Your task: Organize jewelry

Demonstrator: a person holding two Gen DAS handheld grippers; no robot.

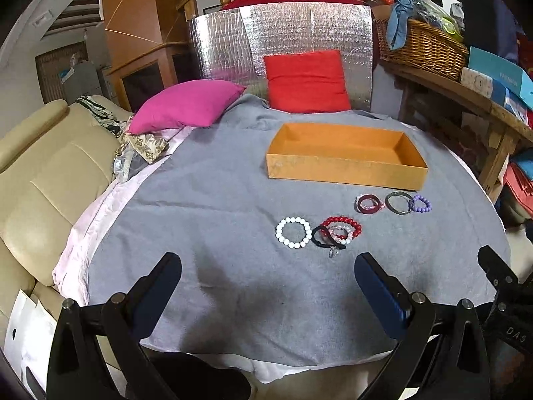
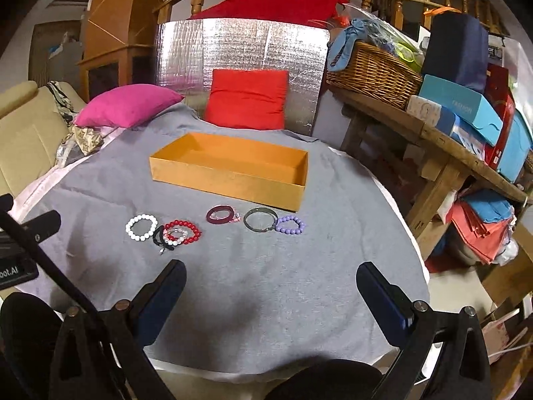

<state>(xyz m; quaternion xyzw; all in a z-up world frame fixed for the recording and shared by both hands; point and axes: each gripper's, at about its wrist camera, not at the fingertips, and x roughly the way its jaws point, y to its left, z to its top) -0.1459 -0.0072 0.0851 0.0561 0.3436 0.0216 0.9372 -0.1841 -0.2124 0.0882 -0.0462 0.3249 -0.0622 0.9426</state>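
An open orange box (image 1: 346, 166) (image 2: 230, 180) sits empty on the grey cloth. In front of it lie several bracelets: a white bead one (image 1: 293, 233) (image 2: 141, 227), a black band (image 1: 321, 237) (image 2: 160, 236), a red bead one (image 1: 343, 230) (image 2: 184, 231) with a pale pink one inside, a maroon bangle (image 1: 369, 203) (image 2: 220, 215), a dark green bangle (image 1: 399, 202) (image 2: 260, 220) and a purple bead one (image 1: 421, 203) (image 2: 290, 225). My left gripper (image 1: 268, 276) and right gripper (image 2: 271, 283) are open and empty, hovering short of the bracelets.
The grey cloth (image 1: 216, 206) covers a round table. A pink cushion (image 1: 186, 105) and a red cushion (image 1: 306, 80) lie behind the box. A beige sofa (image 1: 40, 173) is on the left; a wooden bench with a wicker basket (image 2: 373, 70) and boxes is on the right.
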